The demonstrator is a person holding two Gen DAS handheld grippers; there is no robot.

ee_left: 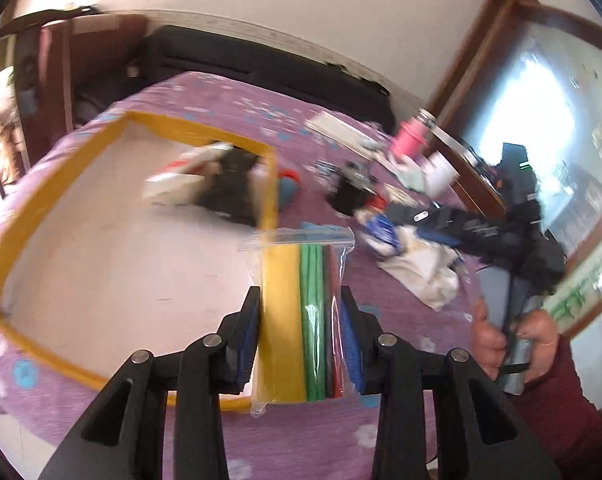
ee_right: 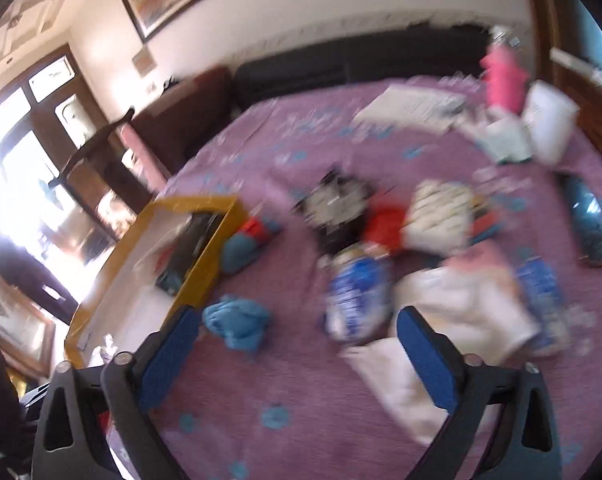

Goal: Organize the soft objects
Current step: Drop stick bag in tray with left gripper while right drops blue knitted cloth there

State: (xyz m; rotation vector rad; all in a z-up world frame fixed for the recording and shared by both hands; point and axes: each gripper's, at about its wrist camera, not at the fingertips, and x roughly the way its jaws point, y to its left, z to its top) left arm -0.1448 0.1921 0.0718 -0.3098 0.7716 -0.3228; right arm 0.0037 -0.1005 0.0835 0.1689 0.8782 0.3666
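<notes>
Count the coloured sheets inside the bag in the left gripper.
4 show in the clear bag: yellow, green, dark red and blue, side by side. More may be hidden.

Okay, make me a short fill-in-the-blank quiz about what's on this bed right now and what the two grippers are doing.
1. The left gripper is shut on a clear ___ of coloured cloths.
2. The tray on the bedspread has a ___ rim.
3. The right gripper has its jaws ___ with nothing between them.

Missing words: bag; yellow; open
</notes>
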